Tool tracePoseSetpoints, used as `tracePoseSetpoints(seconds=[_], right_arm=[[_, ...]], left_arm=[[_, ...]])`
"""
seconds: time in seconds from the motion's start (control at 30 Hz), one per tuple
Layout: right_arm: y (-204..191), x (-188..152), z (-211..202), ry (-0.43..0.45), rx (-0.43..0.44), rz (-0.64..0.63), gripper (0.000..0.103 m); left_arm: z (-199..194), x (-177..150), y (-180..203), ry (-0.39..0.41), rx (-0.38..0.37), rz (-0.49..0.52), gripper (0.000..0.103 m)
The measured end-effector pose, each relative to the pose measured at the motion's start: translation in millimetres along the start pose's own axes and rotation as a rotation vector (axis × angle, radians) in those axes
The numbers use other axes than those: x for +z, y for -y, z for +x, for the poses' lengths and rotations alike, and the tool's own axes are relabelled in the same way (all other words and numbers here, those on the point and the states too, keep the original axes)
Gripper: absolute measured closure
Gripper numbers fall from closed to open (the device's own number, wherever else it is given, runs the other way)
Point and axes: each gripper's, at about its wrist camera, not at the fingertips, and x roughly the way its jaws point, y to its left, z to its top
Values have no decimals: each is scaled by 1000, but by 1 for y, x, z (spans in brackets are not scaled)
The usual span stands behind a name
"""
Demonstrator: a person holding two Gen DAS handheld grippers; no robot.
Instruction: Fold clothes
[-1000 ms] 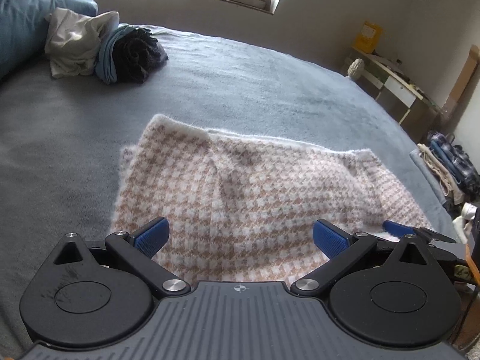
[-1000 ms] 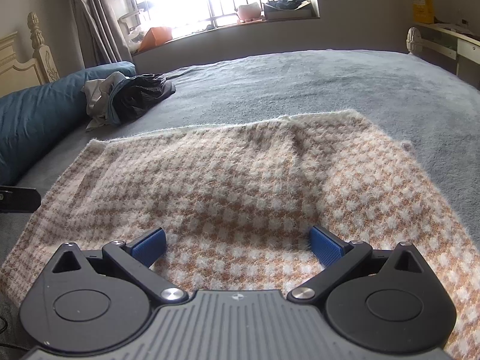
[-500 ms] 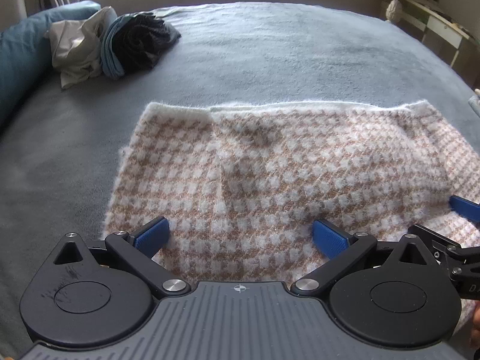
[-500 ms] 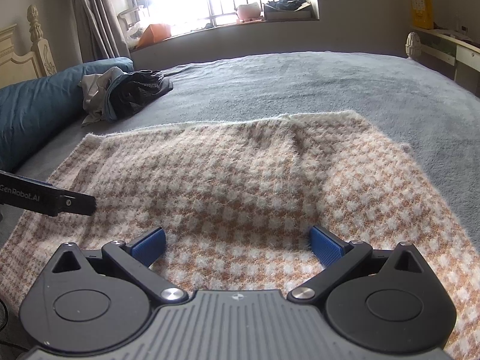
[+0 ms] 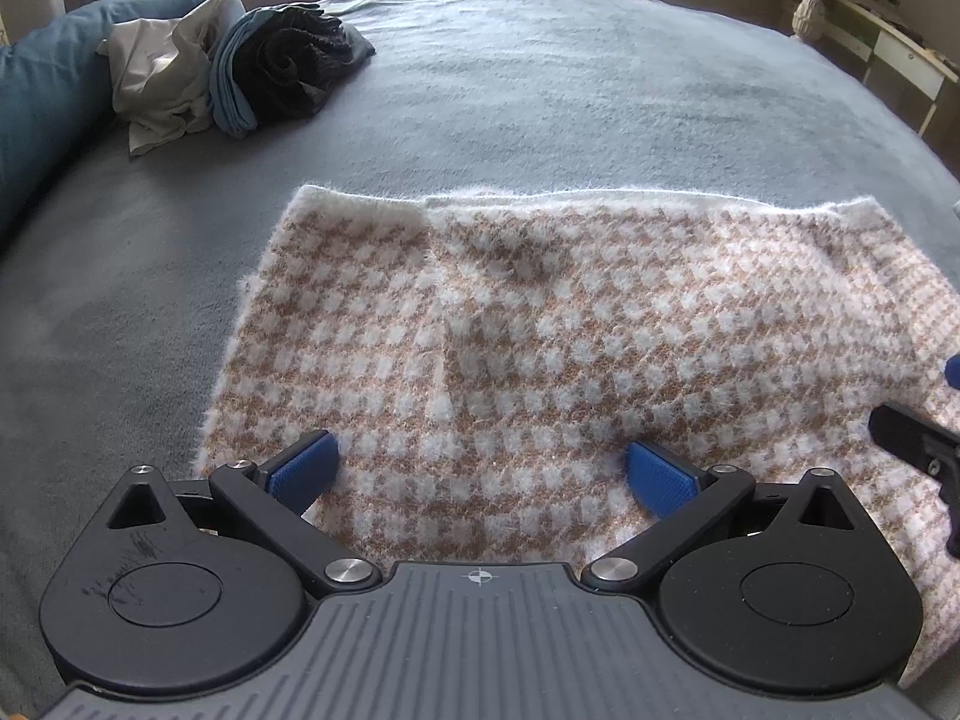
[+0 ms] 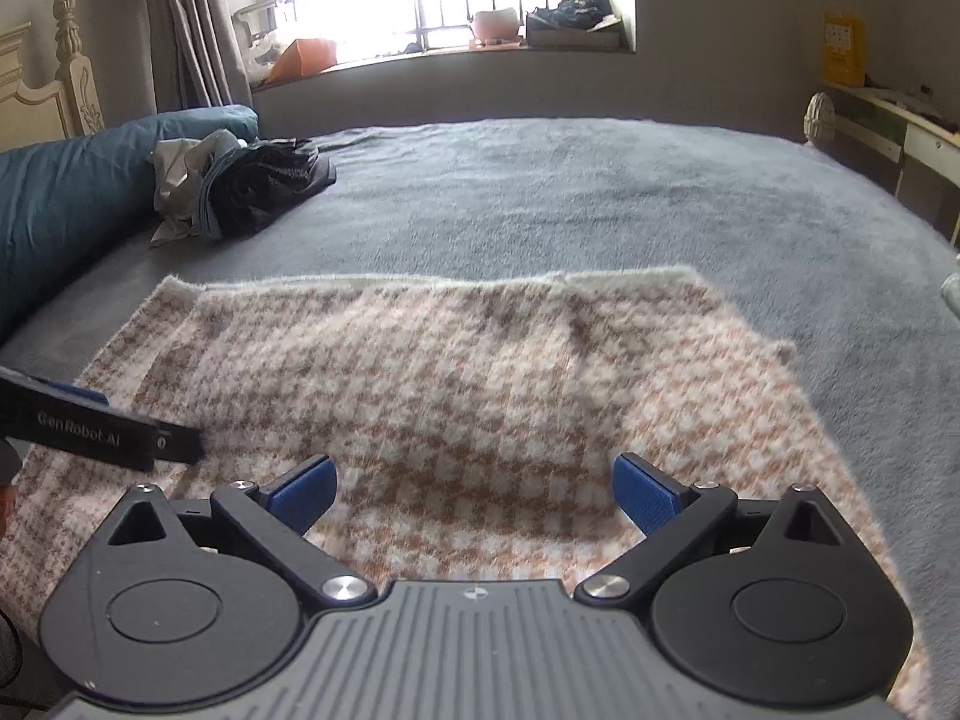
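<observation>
A fuzzy tan-and-white houndstooth garment [image 5: 558, 348] lies spread flat on the grey bed; it also shows in the right wrist view [image 6: 456, 384]. My left gripper [image 5: 480, 471] is open and empty, low over the garment's near left part. My right gripper [image 6: 474, 489] is open and empty, low over its near right part. The right gripper's finger shows at the right edge of the left wrist view [image 5: 918, 450]. The left gripper's finger shows at the left edge of the right wrist view [image 6: 102, 429].
A pile of crumpled clothes, light grey, blue and black [image 5: 234, 78], lies at the far left of the grey bed [image 5: 600, 90], against a blue pillow [image 6: 66, 186]. A desk [image 6: 900, 126] stands to the right. A window sill [image 6: 480, 48] is behind.
The left gripper has swung right and tilted down over the garment, and its finger now reaches further into the right wrist view. The right gripper has barely moved. Both stay open.
</observation>
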Motion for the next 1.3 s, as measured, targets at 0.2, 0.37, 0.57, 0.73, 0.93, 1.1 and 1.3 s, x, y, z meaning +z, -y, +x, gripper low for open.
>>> tracePoseSetpoints(seconds=[0.2,0.37,0.57,0.73,0.93,1.1,1.3], right_arm=[[1,25,10,5,-27,2,25],[-8,35,24,0,-24,-42,43],[-12,35,47,-30,-12,-51,52],[-12,34,53,-49,-20,-36,52],[-11,34,56,-63,-19,-24,50],[-11,33,57,-60,-22,-13,50],[-11,32,57,-55,-24,1,50]], left_arm=[[2,1,-2,-6,-3,-6,0],[2,2,-1,-9,-5,-8,0],[4,1,-2,-13,-6,-13,0],[4,1,-2,-14,-5,-15,0],[4,1,-3,-15,-6,-20,0],[-5,-4,-5,64,-36,5,0],[-19,-2,-4,162,-103,17,0]])
